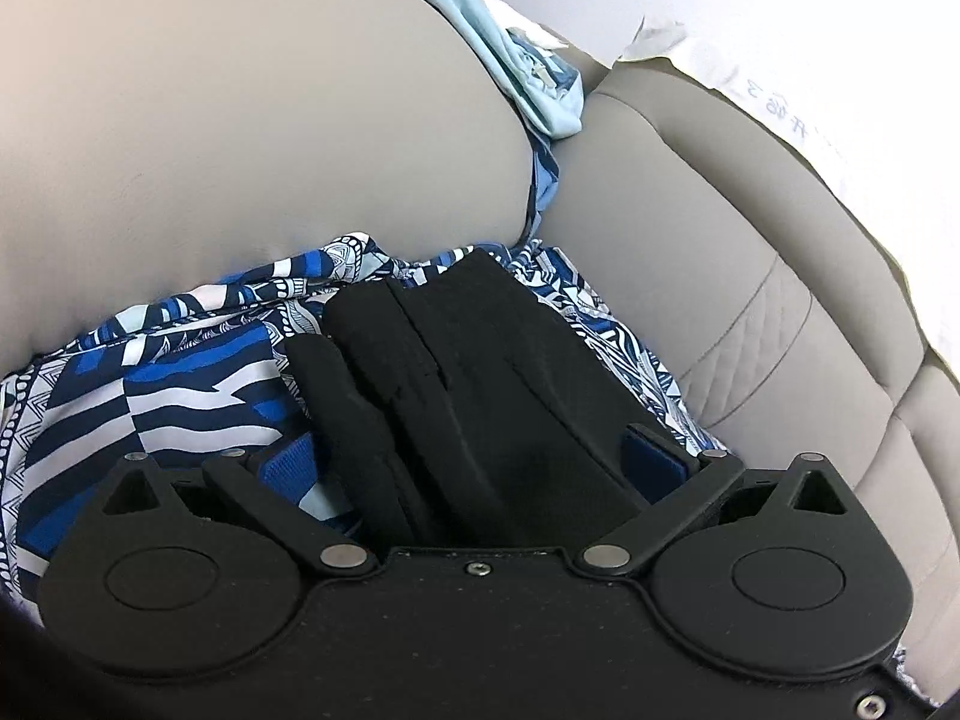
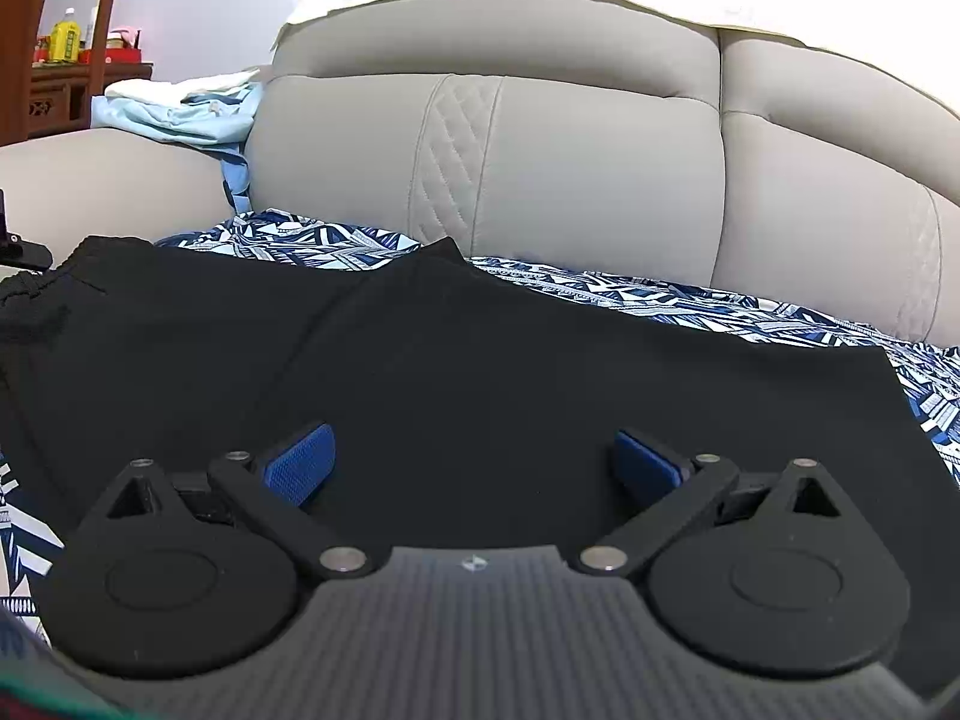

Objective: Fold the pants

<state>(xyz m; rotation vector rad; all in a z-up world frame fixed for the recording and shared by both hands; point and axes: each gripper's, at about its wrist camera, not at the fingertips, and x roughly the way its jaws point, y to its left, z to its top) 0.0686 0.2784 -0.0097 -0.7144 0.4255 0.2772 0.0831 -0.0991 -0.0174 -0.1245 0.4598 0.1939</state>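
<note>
Black pants [image 2: 420, 354] lie spread on a blue-and-white patterned cloth [image 2: 690, 300] on a grey sofa seat. In the left wrist view the pants' waistband end [image 1: 474, 372] is bunched in thick folds between my left gripper's wide-apart blue pads [image 1: 287, 468]. My left gripper [image 1: 474, 462] is open around that end. My right gripper [image 2: 474, 462] is open, its blue pads [image 2: 303, 462] resting low over the flat black fabric near its front edge. The left gripper's body peeks in at the right wrist view's left edge [image 2: 15, 252].
The grey sofa backrest [image 2: 570, 162] rises behind the pants. The sofa armrest [image 1: 240, 120] is to the left, with a light blue garment [image 1: 522, 72] heaped on it. A wooden cabinet with bottles [image 2: 72, 54] stands at the far left.
</note>
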